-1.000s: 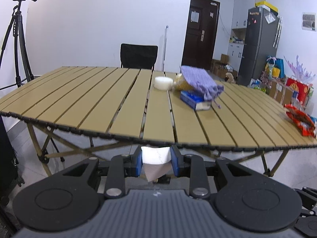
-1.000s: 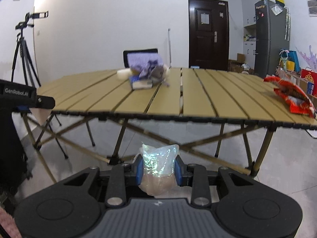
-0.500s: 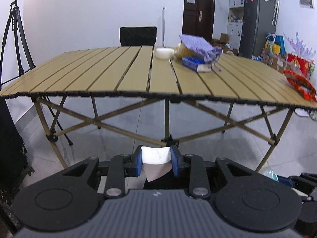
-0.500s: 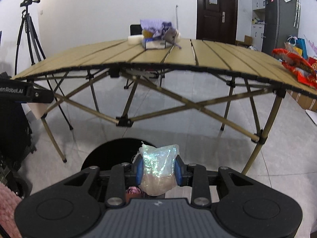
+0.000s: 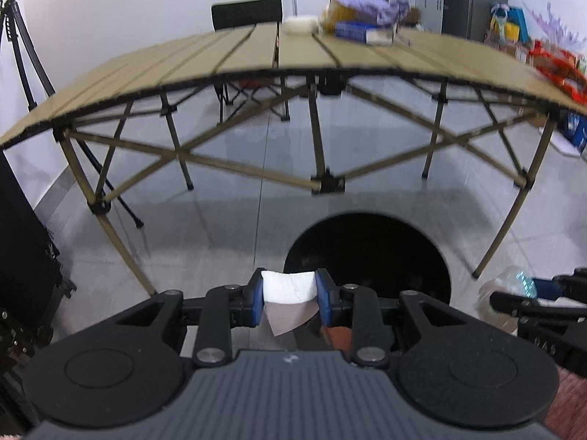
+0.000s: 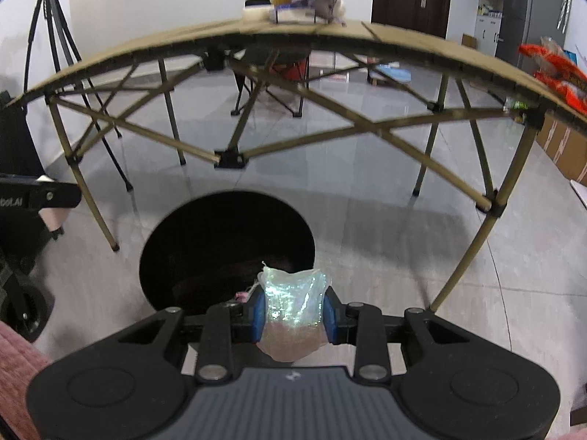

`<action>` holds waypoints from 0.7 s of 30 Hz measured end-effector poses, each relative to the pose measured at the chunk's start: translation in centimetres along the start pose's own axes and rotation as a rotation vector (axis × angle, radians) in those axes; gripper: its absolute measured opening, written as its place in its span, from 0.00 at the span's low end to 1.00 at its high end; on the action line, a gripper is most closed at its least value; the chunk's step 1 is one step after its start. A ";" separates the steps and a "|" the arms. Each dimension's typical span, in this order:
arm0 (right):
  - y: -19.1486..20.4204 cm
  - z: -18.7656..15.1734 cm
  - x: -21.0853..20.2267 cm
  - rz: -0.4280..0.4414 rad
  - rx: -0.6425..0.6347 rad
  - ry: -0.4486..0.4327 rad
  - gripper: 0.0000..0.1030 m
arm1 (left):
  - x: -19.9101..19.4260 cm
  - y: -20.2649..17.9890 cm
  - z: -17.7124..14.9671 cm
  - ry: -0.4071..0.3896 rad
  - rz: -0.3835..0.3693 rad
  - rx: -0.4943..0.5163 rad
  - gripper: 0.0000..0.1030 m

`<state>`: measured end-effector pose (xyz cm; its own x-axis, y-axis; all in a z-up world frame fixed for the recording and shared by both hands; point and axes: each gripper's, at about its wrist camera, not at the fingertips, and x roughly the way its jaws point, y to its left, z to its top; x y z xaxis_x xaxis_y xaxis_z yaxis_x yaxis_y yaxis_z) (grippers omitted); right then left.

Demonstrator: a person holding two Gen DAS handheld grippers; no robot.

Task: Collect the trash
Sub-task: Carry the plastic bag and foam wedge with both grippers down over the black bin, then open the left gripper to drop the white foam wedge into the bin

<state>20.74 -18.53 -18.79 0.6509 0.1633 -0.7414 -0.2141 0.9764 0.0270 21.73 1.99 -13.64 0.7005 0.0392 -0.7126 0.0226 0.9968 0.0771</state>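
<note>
My left gripper [image 5: 290, 295] is shut on a folded white paper tissue [image 5: 289, 293], held low above the floor. Just ahead and to its right gapes the round black trash bin [image 5: 367, 256]. My right gripper [image 6: 291, 302] is shut on a crumpled clear plastic wrapper [image 6: 291, 311], hanging over the near rim of the same bin [image 6: 220, 245]. The right gripper with its wrapper also shows at the right edge of the left wrist view [image 5: 521, 286]. A red snack bag [image 6: 557, 73] lies on the table's right end.
A tan slatted folding table [image 5: 256, 58] spans both views, its crossed legs standing just behind the bin. On it lie a purple cloth [image 5: 363, 0], a blue box [image 5: 363, 33] and a white roll [image 5: 301, 24]. A tripod [image 6: 51, 36] stands at the left.
Both grippers have sunk from table height to near the floor and tipped downward. The black bin, unseen a second ago, now fills the lower middle of both views. Both grips are unchanged.
</note>
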 end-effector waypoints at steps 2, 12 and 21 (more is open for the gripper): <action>-0.2 -0.5 0.6 -0.003 0.002 0.026 0.29 | 0.6 0.1 -0.6 0.026 0.009 0.006 0.28; -1.4 -2.8 2.7 -0.026 0.026 0.126 0.29 | 2.9 1.6 -1.4 0.143 0.030 -0.052 0.28; -2.1 -3.1 3.0 -0.029 0.055 0.143 0.29 | 4.2 1.2 -1.3 0.202 0.047 -0.065 0.28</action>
<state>20.85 -20.55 -23.14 0.5451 0.1168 -0.8302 -0.1542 0.9873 0.0377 23.74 3.40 -17.42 0.5423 0.0927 -0.8351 -0.0575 0.9957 0.0732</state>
